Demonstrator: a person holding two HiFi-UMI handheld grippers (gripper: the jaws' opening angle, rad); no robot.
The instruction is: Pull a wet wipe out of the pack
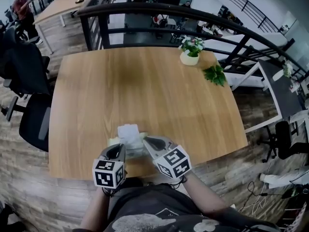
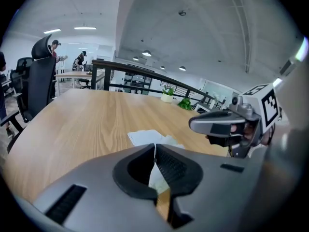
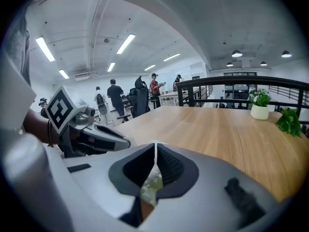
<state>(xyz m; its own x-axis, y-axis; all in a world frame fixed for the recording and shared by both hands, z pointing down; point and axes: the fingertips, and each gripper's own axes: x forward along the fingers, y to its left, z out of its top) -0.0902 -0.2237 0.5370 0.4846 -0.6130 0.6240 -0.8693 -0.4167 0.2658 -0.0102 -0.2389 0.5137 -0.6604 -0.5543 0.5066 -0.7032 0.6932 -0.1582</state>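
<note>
Pack (image 1: 114,141) sits by the near edge of the tabletop (image 1: 145,91), with a white wet wipe (image 1: 129,132) poking out toward the far edge. My left tongs (image 2: 155,146) and right tongs (image 3: 155,145) are both pressed together at the pack; I cannot tell if either nips anything. I expect a limp, damp, tearable sheet and a light, slippery pack: pinch the wipe's free end and pin the pack's edge.
</note>
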